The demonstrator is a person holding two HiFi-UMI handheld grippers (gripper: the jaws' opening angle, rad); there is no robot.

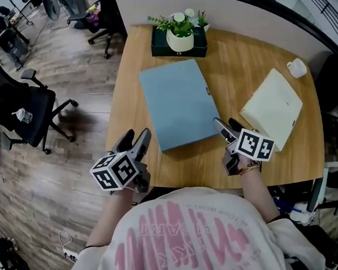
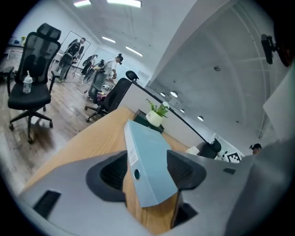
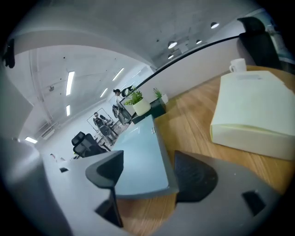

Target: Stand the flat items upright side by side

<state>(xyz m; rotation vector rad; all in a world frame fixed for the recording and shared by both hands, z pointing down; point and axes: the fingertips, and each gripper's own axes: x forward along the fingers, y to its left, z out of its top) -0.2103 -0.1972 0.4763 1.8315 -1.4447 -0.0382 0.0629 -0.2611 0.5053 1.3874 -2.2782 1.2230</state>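
Desk top of pale wood, seen from above. Lying flat near its middle and turned a little askew: blue binder, spine along the left long edge, with a round finger hole near the close end. Lying flat also, apart to the right: cream binder. Neither one upright yet. At the far edge, potted plant in a white pot, standing on dark green box. At the far right corner, white cup, just beyond the cream binder.

Left gripper held at the near left corner of the blue binder, pointing along it and somewhat downward. Jaws standing well apart, with that corner framed between the pads in the left gripper view, not closed on it.

Right gripper held at the near right corner of the same binder, tilted down too. Jaws wide here as well, with the rounded corner of the cover between the pads, not clamped. Cream binder off to the right of this gripper, untouched.

Around the desk: wooden floor, black office chair at the left, and some people standing far back in the room.
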